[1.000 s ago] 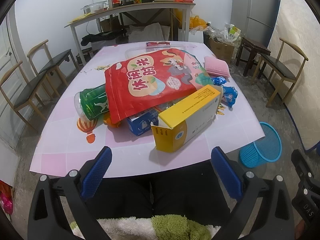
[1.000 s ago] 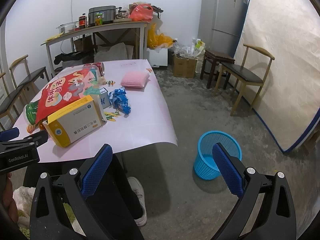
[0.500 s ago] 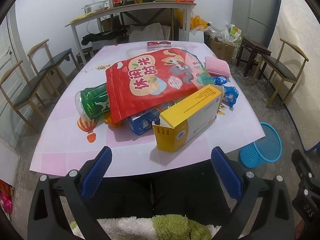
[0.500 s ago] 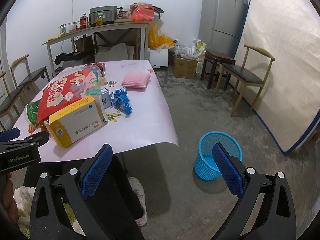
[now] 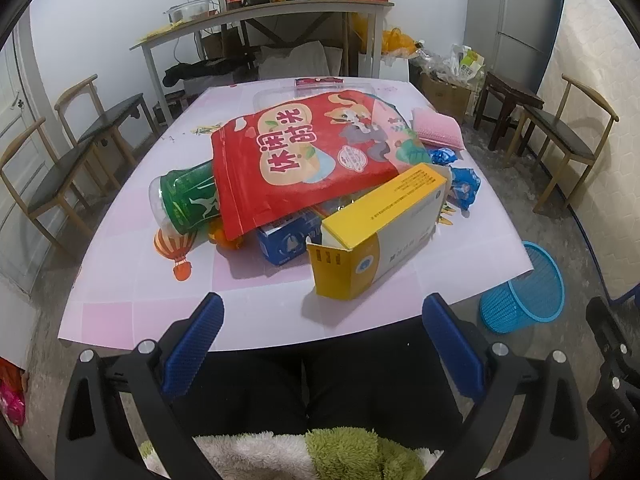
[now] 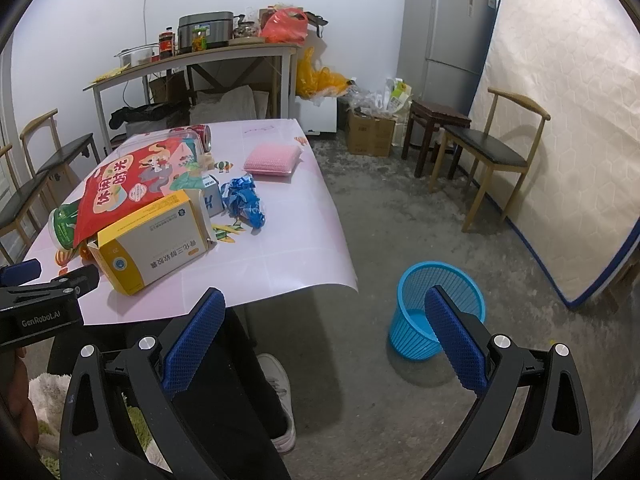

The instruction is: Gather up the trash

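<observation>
Both the left tool (image 5: pixel 322 322) and right tool (image 6: pixel 324 316) stand wide and empty, short of the surface (image 5: pixel 256 296) bearing the yellow box (image 5: pixel 380 236) and red bag (image 5: pixel 304 160).

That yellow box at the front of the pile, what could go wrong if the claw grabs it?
The yellow box leans on the blue carton and sits under the red snack bag's edge, so pulling it may drag the pile. The green bottle lies on its side and might roll. The blue basket stands on the floor away from the table, so a drop could miss.
</observation>
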### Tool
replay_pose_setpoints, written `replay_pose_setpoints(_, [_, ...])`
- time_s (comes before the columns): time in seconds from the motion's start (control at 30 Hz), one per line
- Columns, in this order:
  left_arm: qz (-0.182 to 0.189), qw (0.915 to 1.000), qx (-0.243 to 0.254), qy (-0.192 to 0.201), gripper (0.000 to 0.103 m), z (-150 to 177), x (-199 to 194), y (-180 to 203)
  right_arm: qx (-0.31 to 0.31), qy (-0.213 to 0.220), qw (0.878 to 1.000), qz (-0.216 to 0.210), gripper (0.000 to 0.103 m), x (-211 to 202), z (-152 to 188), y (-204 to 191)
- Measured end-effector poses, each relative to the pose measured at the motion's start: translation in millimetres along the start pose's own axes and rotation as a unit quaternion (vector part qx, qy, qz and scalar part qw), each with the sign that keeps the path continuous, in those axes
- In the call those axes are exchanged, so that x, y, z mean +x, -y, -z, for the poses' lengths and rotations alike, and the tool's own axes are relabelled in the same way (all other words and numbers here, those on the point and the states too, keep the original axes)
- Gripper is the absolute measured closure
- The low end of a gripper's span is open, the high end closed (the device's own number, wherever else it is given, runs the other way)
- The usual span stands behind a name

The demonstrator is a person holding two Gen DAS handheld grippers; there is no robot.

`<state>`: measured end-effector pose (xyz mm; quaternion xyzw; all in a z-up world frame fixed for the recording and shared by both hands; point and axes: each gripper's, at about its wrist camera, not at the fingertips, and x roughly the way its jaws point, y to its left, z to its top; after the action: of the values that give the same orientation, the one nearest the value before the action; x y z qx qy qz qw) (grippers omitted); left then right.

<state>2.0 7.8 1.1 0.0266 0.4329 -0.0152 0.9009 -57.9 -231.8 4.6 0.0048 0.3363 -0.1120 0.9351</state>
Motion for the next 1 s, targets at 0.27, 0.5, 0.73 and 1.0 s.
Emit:
replay_pose_setpoints(0.27, [0.006,1.0,0.001,0.005,0.006,2,1,0,-0.001,0.0,1.0,0.001,0.007,-2,-7,-8])
replay_pose_setpoints(0.5, [0.022,0.9996,-0.017,-0.004,0.006,-4,12,-12,-0.001,-0.009,1.0,-0.005,0.007,3,-13,-13])
replay_pose_setpoints(0.73, [0.051,0.9974,-0.048,-0.015,0.006,-10,28,-44,0.022,-0.057,0.997,-0.055,0.007,33,-23,-21])
replay_pose_setpoints(1.0, [0.115,0.9876,-0.103,0.027,0.006,-18,43,-107,-0.033,-0.037,0.995,-0.081,0.008,37,-38,-57])
